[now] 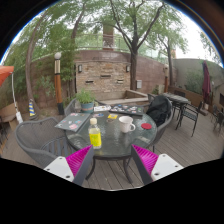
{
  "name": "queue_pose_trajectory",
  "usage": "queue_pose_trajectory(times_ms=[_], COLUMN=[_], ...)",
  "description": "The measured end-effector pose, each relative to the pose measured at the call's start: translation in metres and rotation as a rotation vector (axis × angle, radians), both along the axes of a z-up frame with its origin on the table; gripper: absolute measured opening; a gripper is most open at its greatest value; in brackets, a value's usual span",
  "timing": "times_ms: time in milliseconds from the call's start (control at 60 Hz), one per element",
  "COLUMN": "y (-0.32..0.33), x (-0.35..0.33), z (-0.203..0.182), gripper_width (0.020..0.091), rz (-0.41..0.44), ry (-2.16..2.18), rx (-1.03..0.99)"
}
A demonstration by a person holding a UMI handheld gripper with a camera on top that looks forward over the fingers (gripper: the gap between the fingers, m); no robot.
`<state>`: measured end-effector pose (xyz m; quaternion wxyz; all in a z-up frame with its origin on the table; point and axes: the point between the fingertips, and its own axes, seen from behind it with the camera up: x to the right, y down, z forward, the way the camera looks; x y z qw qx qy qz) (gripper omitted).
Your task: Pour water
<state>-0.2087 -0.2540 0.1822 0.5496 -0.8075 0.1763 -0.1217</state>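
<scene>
— Where was the gripper (112, 160) then?

— Hanging back w/ jaws spread wide, nothing between the pink pads (78, 160). The yellow bottle (95, 134) stood upright on the round glass table (128, 143), ahead of the jaws, closer to the left finger. A white mug (126, 125) sat just beyond it to the right, and a small red thing (147, 126) further right.

— Best approach?

— I'd have said line up square on the bottle, grab mid-body, keep it upright til over the mug, tilt slow.

— Anything unclear?

— Plenty. Couldn't tell if the bottle was capped, how full, or if the mug was empty. The papers (73, 122) and planter (86, 99) beyond were hard to make out.
</scene>
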Motion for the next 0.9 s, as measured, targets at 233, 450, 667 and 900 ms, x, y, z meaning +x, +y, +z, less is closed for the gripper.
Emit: queue_pose_trajectory(times_ms=[233, 450, 667, 900], y=[0.133, 0.247, 0.291, 0.311], x=[-0.012, 0.013, 0.03, 0.02], z=[-0.063, -0.124, -0.11, -0.115], gripper_width=[0.0837, 0.0836, 0.0474, 0.038], rz=[0.065, 0.037, 0.027, 0.155], ry=[-0.016, -0.01, -0.108, -0.03], rx=[0.076, 0.136, 0.216, 0.129])
